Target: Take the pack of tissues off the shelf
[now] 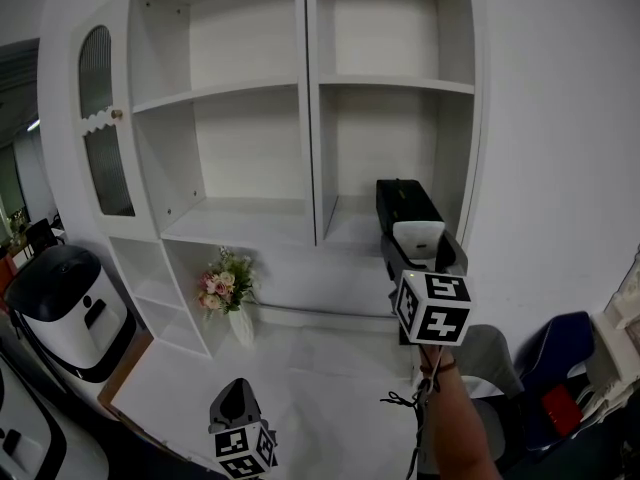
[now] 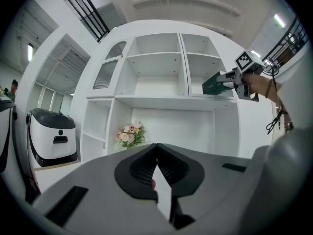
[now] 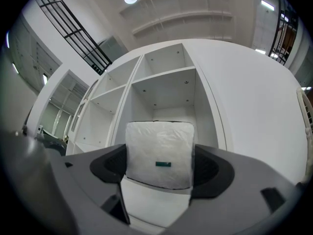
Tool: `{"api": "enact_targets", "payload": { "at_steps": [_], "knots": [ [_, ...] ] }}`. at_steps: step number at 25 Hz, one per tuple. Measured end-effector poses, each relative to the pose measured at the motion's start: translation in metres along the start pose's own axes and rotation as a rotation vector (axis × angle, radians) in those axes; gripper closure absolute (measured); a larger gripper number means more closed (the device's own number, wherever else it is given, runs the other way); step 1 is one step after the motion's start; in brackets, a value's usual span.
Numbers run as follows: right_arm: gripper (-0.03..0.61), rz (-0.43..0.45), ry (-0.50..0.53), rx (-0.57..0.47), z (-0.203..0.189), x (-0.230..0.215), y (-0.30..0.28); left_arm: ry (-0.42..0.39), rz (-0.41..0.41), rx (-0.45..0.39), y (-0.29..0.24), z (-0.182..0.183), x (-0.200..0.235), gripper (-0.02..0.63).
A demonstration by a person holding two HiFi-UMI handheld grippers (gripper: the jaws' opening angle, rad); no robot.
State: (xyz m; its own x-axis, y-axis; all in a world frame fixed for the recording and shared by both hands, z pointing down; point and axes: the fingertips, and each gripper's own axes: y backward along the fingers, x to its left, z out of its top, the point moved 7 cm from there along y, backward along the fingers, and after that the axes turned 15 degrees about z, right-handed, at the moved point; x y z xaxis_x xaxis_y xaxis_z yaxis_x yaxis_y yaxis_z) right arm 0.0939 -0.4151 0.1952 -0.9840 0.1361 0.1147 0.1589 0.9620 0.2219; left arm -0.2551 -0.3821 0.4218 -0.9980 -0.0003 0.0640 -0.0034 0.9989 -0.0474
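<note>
Head view, from the left: my left gripper [image 1: 236, 393] hangs low, jaws pinched together on nothing. Flowers [image 1: 225, 290] stand beneath the shelf [image 1: 312, 118]. Further right, my right gripper [image 1: 420, 258] clamps the pack [image 1: 404, 203] by its white end, with the pads pressed on both sides. The pack is at the mouth of the lower right compartment. From the left gripper view it looks raised off the board, out in front. I judge the grab done. What's left is drawing the pack fully clear of the shelf.
</note>
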Motion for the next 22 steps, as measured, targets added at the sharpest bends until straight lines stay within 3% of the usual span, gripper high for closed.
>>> {"api": "enact_targets", "payload": {
  "at_steps": [10,22],
  "knots": [
    [0.195,0.086,-0.003,-0.119,0.03,0.031,0.025,-0.005,0.032,-0.012,0.011,0.008,0.013,0.595],
    [0.195,0.247,-0.04,-0.231,0.049,0.082,0.023,-0.017,0.127,-0.027,0.03,0.014,0.045,0.595]
  ]
}}
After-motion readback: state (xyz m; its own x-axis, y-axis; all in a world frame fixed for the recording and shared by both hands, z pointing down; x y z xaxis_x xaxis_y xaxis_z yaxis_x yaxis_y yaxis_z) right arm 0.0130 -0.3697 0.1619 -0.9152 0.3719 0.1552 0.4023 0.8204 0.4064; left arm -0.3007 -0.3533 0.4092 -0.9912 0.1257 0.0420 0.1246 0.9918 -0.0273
